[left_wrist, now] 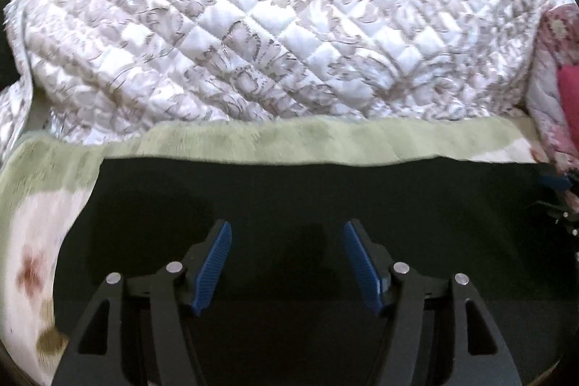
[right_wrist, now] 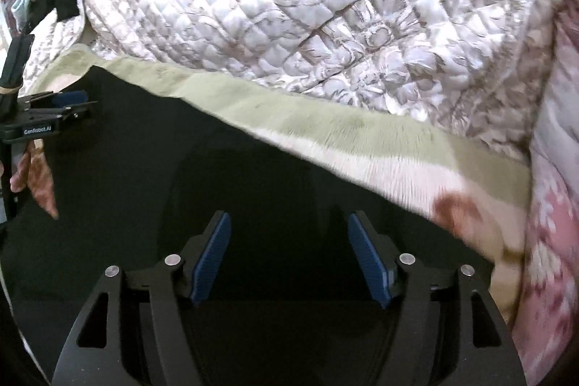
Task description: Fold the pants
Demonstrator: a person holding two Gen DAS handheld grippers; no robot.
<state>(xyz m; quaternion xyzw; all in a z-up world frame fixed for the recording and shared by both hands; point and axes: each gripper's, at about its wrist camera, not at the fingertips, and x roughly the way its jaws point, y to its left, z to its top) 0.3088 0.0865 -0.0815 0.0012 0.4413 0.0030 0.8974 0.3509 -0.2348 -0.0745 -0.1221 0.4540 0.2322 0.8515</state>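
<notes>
The black pants (left_wrist: 289,190) lie spread flat on a green-edged fleece blanket (left_wrist: 253,140) — its floral part shows at the sides. Behind it sits a white quilted bedspread (left_wrist: 253,24). The left gripper (left_wrist: 287,234) and right gripper (right_wrist: 289,227) both hover over the dark cloth, blue pads apart, gripping nothing. In the right wrist view the left gripper's body reads "GenRobot.AI" (right_wrist: 38,131).

This is a bedroom in a home. A bed is covered by a white quilted bedspread (left_wrist: 253,24) with a grey floral print, and a plush green-and-cream blanket (left_wrist: 289,143) lies spread in front of it. A pink flowered quilt (right_wrist: 553,223) is bunched at the right side, all soft household bedding.
</notes>
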